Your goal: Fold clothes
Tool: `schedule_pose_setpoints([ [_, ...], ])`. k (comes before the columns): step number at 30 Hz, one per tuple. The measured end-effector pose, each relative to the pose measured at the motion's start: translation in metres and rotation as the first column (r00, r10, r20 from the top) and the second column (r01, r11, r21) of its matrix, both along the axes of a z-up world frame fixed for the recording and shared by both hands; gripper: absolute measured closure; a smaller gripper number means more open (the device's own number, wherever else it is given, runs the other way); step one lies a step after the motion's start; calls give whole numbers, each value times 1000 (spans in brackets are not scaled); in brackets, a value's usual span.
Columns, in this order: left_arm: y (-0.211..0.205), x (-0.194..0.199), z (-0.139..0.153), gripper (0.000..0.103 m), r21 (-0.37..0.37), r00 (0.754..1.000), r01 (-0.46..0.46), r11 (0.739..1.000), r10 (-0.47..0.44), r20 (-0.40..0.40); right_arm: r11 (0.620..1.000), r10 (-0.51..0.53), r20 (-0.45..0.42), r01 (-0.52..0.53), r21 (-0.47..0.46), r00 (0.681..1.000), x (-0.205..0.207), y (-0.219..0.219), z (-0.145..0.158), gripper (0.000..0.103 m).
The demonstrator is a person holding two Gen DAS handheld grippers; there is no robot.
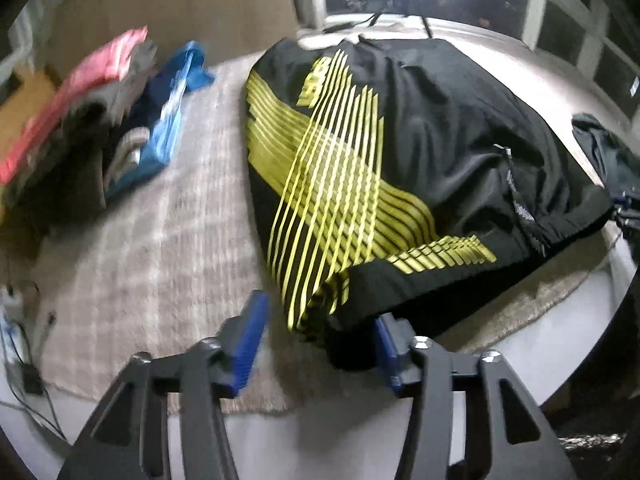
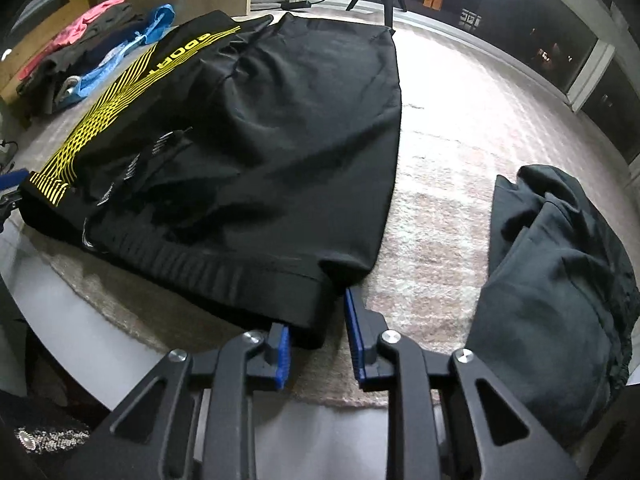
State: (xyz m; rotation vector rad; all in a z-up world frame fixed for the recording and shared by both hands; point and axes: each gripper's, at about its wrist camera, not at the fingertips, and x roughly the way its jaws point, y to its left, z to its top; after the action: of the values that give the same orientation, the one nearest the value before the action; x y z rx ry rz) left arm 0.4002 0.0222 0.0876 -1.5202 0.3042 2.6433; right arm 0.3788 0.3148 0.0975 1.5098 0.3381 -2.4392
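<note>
Left wrist view: your left tool (image 1: 320, 336) stands with its jaws apart, and the near corner of the black garment with yellow stripes (image 1: 400, 168) sits in the gap between them, its hem bunched against the right-hand pad. Nothing is pinched. The garment spreads ahead of the tool across the pale rug (image 1: 160, 240), with one striped flap lying doubled over another near the tool. Far ahead and to the left lies a pile of clothes (image 1: 120, 112) in pink, grey, navy and blue; motion blur hides whether they are neatly folded.

Right wrist view: your right tool (image 2: 318, 340) is also parted, straddling the other near corner of the garment (image 2: 260, 140) at its ribbed hem, with cloth between the pads but no squeeze showing. To the right of the tool a dark crumpled garment (image 2: 560, 280) lies in a heap on the rug (image 2: 460, 140).

As a judgement: the striped garment lies fairly flat and wide, perhaps partly doubled at its striped side, so folding remains on it. The crumpled piece is plainly unfolded. The far pile may be finished work, though that is unclear.
</note>
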Motion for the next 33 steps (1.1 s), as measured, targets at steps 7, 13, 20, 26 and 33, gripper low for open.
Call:
schedule_pose_setpoints([
  [7, -16, -5, 8, 98, 17, 999, -39, 999, 39, 17, 1000, 26, 2, -26, 2, 1000, 0, -7, 10, 97],
  [13, -51, 24, 26, 98, 143, 977, -211, 967, 214, -6, 990, 137, -80, -136, 25, 987, 16, -32, 53, 98],
  [20, -67, -59, 58, 99, 343, 978, -207, 916, 190, 84, 886, 336, -116, -272, 375, 935, -41, -53, 87, 99],
  [26, -65, -144, 237, 99, 366, 976, -27, 930, 104, -193, 823, 378, -383, -117, 556, 843, -132, -65, 277, 99],
  [33, -56, -112, 334, 98, 235, 947, 96, 967, -16, -321, 890, 378, -391, -212, 404, 839, -82, -45, 363, 99],
])
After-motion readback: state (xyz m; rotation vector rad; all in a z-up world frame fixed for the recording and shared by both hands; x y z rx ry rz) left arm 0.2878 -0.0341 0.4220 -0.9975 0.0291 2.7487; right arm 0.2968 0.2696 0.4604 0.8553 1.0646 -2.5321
